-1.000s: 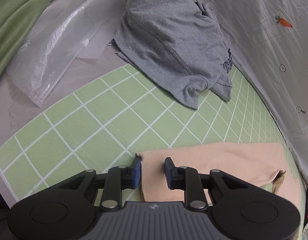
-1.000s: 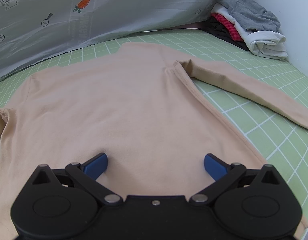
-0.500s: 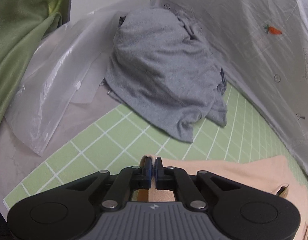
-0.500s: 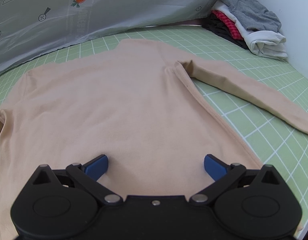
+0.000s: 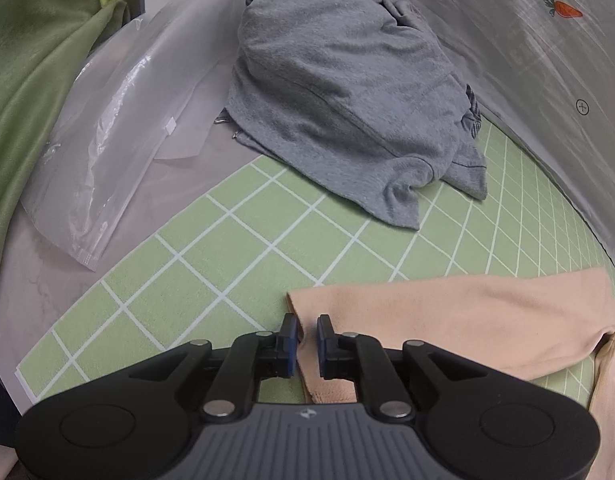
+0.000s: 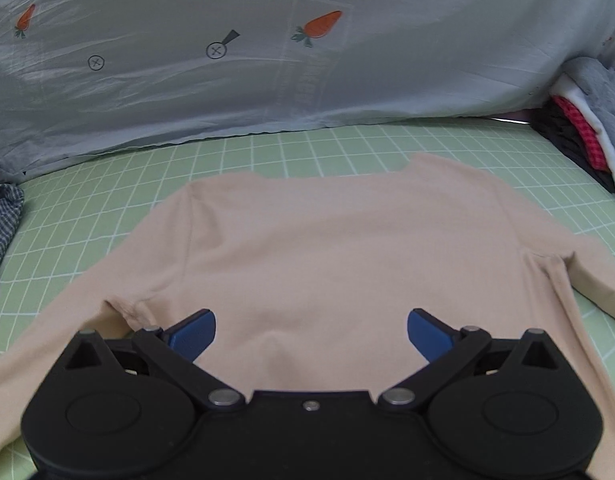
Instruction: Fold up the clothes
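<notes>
A peach long-sleeved shirt (image 6: 347, 248) lies flat on the green grid mat (image 6: 87, 208), collar toward the carrot-print sheet. My right gripper (image 6: 311, 332) hovers over the shirt's lower body, its blue fingers wide apart and holding nothing. In the left wrist view, the shirt's left sleeve (image 5: 447, 320) stretches across the mat. My left gripper (image 5: 306, 334) is at the cuff end with a narrow gap between its fingers. The cuff's edge lies in that gap, resting on the mat.
A heap of grey garments (image 5: 339, 92) sits at the mat's far end beside a clear plastic bag (image 5: 119, 128) and a green cloth (image 5: 35, 60). The carrot-print sheet (image 6: 267, 60) walls the far side. Folded clothes (image 6: 587, 132) are stacked at the right, with checked fabric (image 6: 3, 216) at the left.
Half a second ago the left gripper was shut on the cuff and tilted up; its fingers have since parted slightly and it has dropped back down. The right gripper has swung left, staying wide open.
</notes>
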Demonstrator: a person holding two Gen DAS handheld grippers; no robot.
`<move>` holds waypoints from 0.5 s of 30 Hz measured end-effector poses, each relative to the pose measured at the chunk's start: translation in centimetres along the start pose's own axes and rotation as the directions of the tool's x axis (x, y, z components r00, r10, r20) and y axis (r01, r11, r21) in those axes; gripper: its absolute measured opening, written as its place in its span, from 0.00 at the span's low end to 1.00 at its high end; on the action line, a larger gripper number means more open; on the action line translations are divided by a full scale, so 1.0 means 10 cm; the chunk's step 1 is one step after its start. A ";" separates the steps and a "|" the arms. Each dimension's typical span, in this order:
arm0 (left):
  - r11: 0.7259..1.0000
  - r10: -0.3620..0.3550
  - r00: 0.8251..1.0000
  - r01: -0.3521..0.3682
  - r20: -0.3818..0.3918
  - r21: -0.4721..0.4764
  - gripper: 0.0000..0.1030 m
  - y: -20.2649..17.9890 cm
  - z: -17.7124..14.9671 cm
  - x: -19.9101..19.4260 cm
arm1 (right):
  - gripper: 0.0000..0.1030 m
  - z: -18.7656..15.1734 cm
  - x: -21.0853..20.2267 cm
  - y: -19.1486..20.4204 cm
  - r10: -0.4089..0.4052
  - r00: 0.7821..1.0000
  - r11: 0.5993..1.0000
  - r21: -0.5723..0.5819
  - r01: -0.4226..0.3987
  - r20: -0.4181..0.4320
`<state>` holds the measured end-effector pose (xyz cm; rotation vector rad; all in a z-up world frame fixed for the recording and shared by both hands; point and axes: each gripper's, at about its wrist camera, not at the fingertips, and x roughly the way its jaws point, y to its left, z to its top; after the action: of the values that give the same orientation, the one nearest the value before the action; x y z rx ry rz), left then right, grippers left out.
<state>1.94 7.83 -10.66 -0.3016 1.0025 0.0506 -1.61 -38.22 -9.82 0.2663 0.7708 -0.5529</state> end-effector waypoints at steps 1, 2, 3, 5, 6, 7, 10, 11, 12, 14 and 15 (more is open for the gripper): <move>1.000 0.005 1.000 -0.005 -0.004 0.003 0.12 -0.01 0.01 0.00 | 1.00 0.02 0.02 0.06 0.014 1.000 1.000 -0.004 -0.014 0.002; 1.000 0.010 1.000 -0.010 -0.007 0.006 0.12 -0.02 0.01 0.01 | 1.00 0.05 0.04 0.12 0.028 1.000 1.000 -0.008 -0.028 0.003; 1.000 0.015 1.000 -0.015 -0.010 0.010 0.12 -0.03 0.01 0.01 | 1.00 0.07 0.06 0.18 0.042 0.999 0.999 -0.012 -0.042 0.004; 1.000 0.024 1.000 -0.023 -0.014 0.020 0.12 -0.05 0.02 0.01 | 1.00 0.12 0.10 0.30 0.071 0.997 0.997 -0.021 -0.071 0.007; 0.999 0.028 0.999 -0.028 -0.017 0.026 0.12 -0.06 0.03 0.01 | 1.00 0.13 0.12 0.36 0.085 0.996 0.996 -0.027 -0.085 0.008; 0.999 0.032 0.999 -0.031 -0.019 0.031 0.12 -0.07 0.03 0.01 | 1.00 0.14 0.13 0.41 0.100 0.995 0.994 -0.037 -0.100 0.010; 0.999 0.037 0.999 -0.037 -0.016 0.037 0.12 -0.09 0.02 0.01 | 1.00 0.10 0.20 0.57 0.141 0.990 0.985 -0.103 -0.142 -0.019; 0.999 0.035 0.999 -0.035 -0.015 0.032 0.12 -0.08 0.02 0.01 | 1.00 0.08 0.23 0.62 0.148 0.988 0.980 -0.128 -0.151 -0.034; 0.999 0.032 0.999 -0.031 -0.015 0.025 0.12 -0.07 0.02 0.01 | 1.00 0.03 0.25 0.65 0.140 0.989 0.977 -0.155 -0.146 -0.053; 1.000 0.026 1.000 -0.025 -0.014 0.012 0.13 -0.05 0.02 0.01 | 1.00 -0.09 0.27 0.68 0.106 0.991 0.972 -0.201 -0.120 -0.080; 1.000 0.024 1.000 -0.024 -0.013 0.006 0.13 -0.04 0.02 0.00 | 1.00 -0.14 0.26 0.66 0.096 0.992 0.971 -0.211 -0.111 -0.083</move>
<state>2.18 7.48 -10.53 -0.2851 1.0187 0.0672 2.83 -33.14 -12.50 0.1254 0.8742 -0.3590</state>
